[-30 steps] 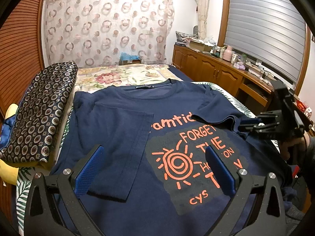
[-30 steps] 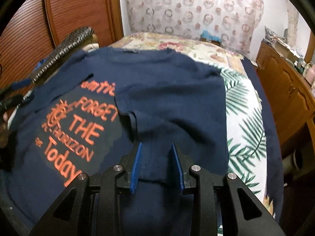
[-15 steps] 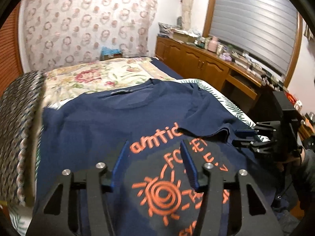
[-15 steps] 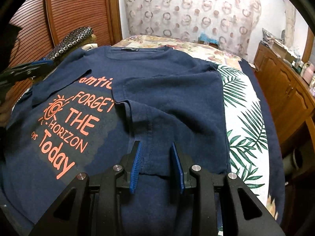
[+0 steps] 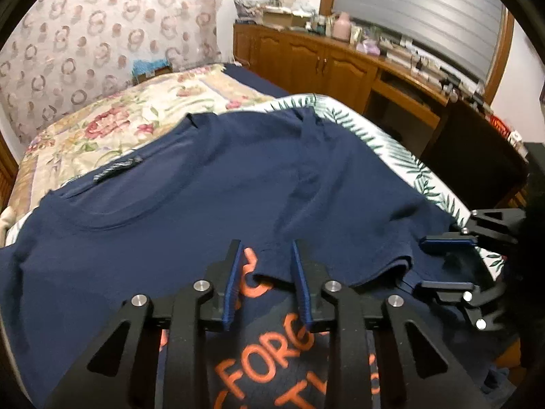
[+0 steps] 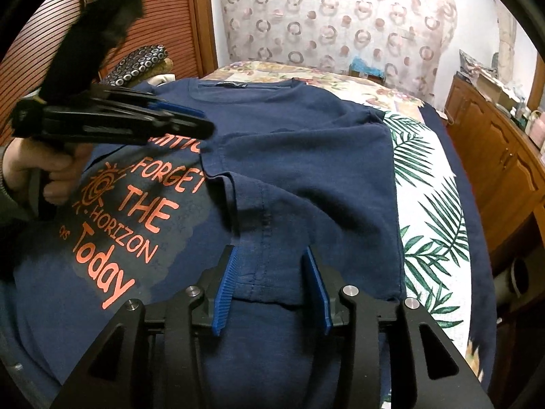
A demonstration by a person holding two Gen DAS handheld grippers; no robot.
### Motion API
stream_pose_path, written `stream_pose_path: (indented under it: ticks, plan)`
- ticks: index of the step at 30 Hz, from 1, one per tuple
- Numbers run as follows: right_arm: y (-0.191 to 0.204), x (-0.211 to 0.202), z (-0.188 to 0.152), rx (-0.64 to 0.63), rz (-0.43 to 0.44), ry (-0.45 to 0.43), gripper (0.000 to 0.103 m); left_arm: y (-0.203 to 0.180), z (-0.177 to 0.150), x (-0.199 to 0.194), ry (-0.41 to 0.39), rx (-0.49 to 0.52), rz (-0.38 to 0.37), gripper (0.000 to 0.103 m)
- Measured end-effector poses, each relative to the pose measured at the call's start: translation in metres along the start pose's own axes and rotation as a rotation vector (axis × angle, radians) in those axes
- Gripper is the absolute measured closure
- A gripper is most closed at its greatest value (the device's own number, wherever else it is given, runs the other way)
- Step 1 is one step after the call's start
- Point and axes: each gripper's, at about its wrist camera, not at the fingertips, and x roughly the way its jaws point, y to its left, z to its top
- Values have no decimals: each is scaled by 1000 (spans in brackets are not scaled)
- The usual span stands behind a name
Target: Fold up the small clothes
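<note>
A navy T-shirt (image 5: 204, 204) with orange print lies flat on the bed, its right side and sleeve folded inward over the chest (image 6: 306, 156). My left gripper (image 5: 265, 248) hangs over the folded flap's edge by the print. Its jaws are closing, and the flap's corner sits between them without the pads pressing on it. In the right wrist view it (image 6: 201, 121) reaches in from the left, held by a hand (image 6: 51, 167). My right gripper (image 6: 270, 255) rests at the sleeve hem; its jaws are opening with the seam loose between them. It also shows at the shirt's right edge (image 5: 442, 262).
The bed has a floral cover (image 5: 136, 109) at the head and a leaf-print sheet (image 6: 429, 211) along the right side. A wooden cabinet (image 5: 323, 64) with clutter runs along the right wall. A patterned cushion (image 6: 139, 64) lies by the slatted wooden door (image 6: 143, 6).
My left gripper swung right across the shirt, from the folded left sleeve to the right flap's edge, and its jaws narrowed. The right gripper stayed put and its jaws widened off the sleeve.
</note>
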Motion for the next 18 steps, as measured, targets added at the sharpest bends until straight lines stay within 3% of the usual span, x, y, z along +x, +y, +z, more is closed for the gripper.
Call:
stream_pose_path:
  ticks: [4, 7, 9, 14, 18]
  plan:
    - [0, 0, 0, 2, 3, -1, 61, -3, -1, 4, 23, 14, -4, 77]
    - [0, 1, 0, 3, 4, -1, 60, -5, -2, 5, 30, 18, -16, 94]
    - [0, 1, -1, 4, 4, -2, 60, -6, -1, 3, 28, 21, -18, 99]
    - [0, 1, -1, 10, 10, 0, 60, 1, 11, -14, -54, 17, 21, 100]
    - [-1, 1, -1, 11, 17, 1, 59, 9, 17, -17, -61, 15, 31, 100]
